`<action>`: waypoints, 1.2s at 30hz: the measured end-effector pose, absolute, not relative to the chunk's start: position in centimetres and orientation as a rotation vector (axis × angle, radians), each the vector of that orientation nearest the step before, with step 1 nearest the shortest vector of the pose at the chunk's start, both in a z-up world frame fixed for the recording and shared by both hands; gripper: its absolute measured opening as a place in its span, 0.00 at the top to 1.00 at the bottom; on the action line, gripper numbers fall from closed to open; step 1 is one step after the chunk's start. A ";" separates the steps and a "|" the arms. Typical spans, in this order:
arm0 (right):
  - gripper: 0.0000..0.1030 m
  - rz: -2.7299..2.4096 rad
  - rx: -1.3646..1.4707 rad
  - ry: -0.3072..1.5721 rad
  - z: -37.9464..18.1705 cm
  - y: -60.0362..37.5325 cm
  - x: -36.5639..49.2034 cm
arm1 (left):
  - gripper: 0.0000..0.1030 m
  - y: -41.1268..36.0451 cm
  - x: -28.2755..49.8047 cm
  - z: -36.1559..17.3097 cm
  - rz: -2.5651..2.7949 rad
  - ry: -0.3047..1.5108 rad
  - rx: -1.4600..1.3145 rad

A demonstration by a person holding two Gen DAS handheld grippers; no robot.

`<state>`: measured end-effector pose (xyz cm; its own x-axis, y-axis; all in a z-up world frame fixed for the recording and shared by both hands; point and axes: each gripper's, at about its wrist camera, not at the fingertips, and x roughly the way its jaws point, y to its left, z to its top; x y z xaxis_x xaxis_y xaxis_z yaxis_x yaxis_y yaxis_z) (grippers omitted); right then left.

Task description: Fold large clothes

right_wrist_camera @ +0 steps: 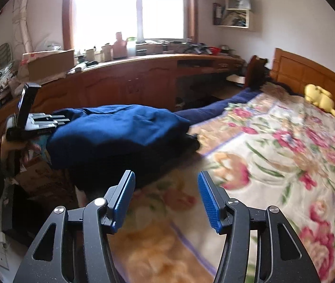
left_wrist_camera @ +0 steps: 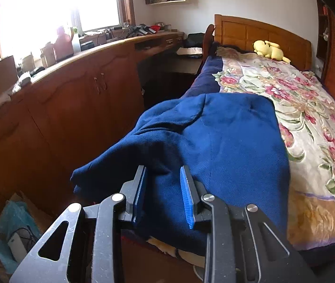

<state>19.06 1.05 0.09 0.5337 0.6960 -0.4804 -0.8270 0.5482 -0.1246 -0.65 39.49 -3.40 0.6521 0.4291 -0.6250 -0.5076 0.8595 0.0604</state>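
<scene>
Lying on the floral bedspread [left_wrist_camera: 308,122] at the bed's edge, the blue garment [left_wrist_camera: 214,136] is passing between the left gripper [left_wrist_camera: 163,184]'s narrow jaws, apparently pinched. Only the right wrist view is showing the right gripper [right_wrist_camera: 166,188] standing wide and empty over the bedspread, and the person's hand [right_wrist_camera: 14,145] gripping the other tool.

Cloth, wood, ribbed plastic
Matt fleecy blue garment [left_wrist_camera: 214,141] on soft floral blanket [right_wrist_camera: 285,141]; beyond the garment, glossy wooden headboard [left_wrist_camera: 261,33]; ribbed blue pads [right_wrist_camera: 208,200]
</scene>
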 end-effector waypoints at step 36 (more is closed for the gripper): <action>0.17 0.409 -0.063 0.379 -2.7 -15.6 9.6 | 0.67 3.3 7.7 -1.8 -0.013 0.536 -0.030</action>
<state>9.63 -15.57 -2.74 0.8484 0.3765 -0.3721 -0.3997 0.9165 0.0161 7.73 3.34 -1.79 0.8594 -0.0203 -0.5108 0.0044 0.9995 -0.0322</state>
